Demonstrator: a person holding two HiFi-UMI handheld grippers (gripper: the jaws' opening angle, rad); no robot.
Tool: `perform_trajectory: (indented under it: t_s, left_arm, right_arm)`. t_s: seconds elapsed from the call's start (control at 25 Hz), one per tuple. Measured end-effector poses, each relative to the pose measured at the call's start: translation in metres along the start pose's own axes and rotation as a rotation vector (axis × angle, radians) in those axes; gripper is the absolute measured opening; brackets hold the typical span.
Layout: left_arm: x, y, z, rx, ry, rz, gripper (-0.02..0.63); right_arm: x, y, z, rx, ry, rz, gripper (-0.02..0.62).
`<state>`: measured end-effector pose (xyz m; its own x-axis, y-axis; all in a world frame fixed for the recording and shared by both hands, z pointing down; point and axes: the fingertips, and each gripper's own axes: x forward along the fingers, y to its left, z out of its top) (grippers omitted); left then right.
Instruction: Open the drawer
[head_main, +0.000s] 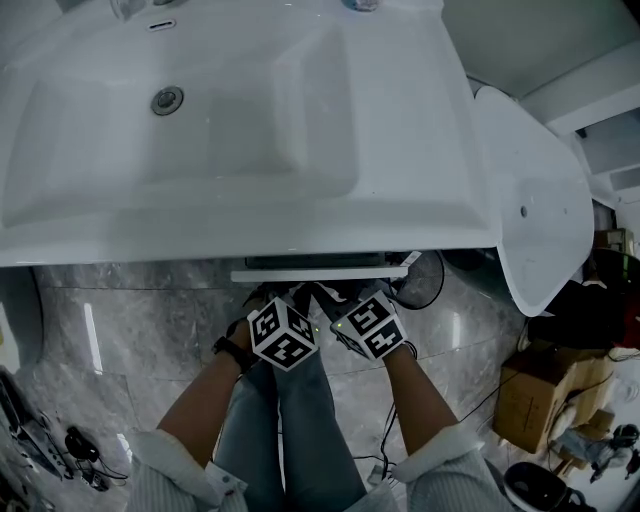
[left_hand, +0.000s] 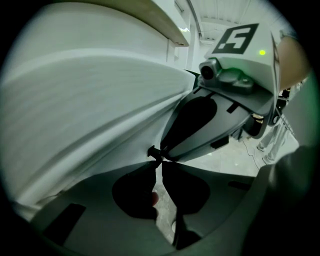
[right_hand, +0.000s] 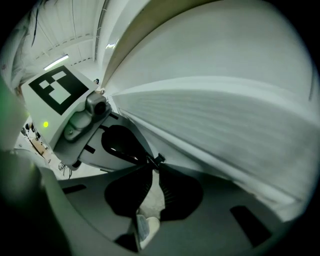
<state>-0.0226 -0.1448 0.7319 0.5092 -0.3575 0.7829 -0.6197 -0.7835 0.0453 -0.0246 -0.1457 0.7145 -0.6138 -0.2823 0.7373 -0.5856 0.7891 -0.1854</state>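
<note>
Drawer: the drawer (head_main: 320, 273) sits right under the sink's (head_main: 420, 205) front edge. It shows as a white strip poking just past that edge with a dark slot behind it, so I'd call it barely cracked open.
Long axis: the drawer front runs side to side along the sink's front edge. The pull has to come straight back from the sink, toward the person.
Left gripper: the left gripper (left_hand: 160, 161) has its jaws closed tip to tip with nothing visible between them. Only a sliver of floor (left_hand: 167, 212) shows through behind the tips. The white drawer front fills the left of its view, and the tips are right against it.
Right gripper: the right gripper (right_hand: 152, 166) is the same, jaws together and nothing seen clamped. The drawer front sweeps across the right of its view, just beside the tips.
Which is nearer: neither. The two sit side by side below the sink's front edge, and their tips meet at almost one spot near the middle of the drawer front.
Key relation: the drawer lies ahead of and above both sets of jaws, while the person stands on the far side from the sink.
Next move, my read: hook or nip the drawer's edge, then draw both grippers level away from the sink.
Watch for: closed tips slipping off a smooth white face, since no handle shows in any view.
</note>
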Motion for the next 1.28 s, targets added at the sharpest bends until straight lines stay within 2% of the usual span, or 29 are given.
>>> perform_trajectory:
  t_s: [0.8,1.28]
  left_arm:
    - [-0.009,-0.034,-0.02,-0.023,0.027,0.009,0.044]
    - [-0.012,-0.045,-0.029,-0.025,0.051,0.054,0.044]
  right_arm:
    - [-0.012,0.028,-0.026,0.031,0.01,-0.004,0.038]
    - [-0.015,0.038,-0.039,0.025,-0.007,0.0,0.038]
